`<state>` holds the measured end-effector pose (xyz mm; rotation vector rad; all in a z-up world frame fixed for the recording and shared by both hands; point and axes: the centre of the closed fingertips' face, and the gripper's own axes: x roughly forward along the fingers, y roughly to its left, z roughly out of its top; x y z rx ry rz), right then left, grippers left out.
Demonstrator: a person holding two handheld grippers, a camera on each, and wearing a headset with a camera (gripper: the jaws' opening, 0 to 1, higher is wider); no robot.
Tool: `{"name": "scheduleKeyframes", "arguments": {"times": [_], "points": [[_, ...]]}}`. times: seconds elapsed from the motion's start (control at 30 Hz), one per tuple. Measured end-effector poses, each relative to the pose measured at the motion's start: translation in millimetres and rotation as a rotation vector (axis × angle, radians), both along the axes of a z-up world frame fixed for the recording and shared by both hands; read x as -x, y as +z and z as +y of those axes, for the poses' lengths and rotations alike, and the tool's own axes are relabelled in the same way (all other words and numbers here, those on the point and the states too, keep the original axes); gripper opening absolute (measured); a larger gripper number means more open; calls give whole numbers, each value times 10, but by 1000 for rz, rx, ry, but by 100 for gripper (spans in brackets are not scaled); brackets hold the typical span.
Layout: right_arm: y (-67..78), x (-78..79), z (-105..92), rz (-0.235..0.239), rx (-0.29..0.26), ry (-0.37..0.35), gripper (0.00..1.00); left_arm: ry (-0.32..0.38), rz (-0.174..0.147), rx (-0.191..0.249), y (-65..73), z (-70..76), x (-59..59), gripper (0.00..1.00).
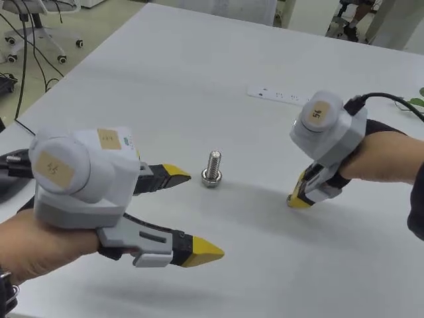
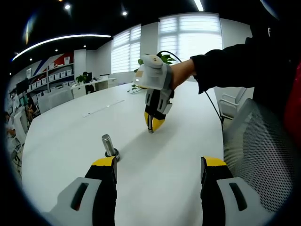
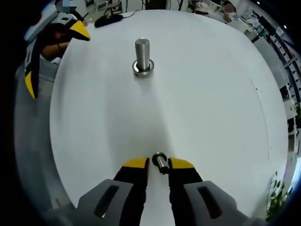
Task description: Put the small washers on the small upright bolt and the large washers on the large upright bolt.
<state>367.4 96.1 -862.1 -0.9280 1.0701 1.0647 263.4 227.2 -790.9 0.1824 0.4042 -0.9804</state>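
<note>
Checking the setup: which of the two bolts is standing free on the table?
The large bolt, upright on its own with a washer around its base. The small bolt is caught between the right tool's tips.

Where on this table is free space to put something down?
Bare tabletop lies beyond the large bolt up to the power strip, and between that bolt and the right gripper holding the small bolt. Crowded: around the left gripper.
</note>
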Motion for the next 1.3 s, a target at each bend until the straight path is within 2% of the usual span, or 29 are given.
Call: {"name": "scheduleKeyframes", "arguments": {"times": [0.37,0.6,0.7,0.93,1.13,1.3], "points": [[120,12,-10,-49,-63,-31,25,-6,-1,-1,15,-19,9,72],[275,51,-3,-94,-116,-51,30,-7,-4,0,26,-21,6,72],[299,30,-18,-106,-132,-59,32,-6,-5,1,32,-20,4,72],[396,118,-20,-123,-206,-100,37,-2,-10,5,71,-11,-11,72],[475,142,-65,-157,-269,-151,44,6,-14,7,104,13,-24,72],[588,257,-22,-162,-359,-174,51,19,-17,12,133,47,-42,73]]}}
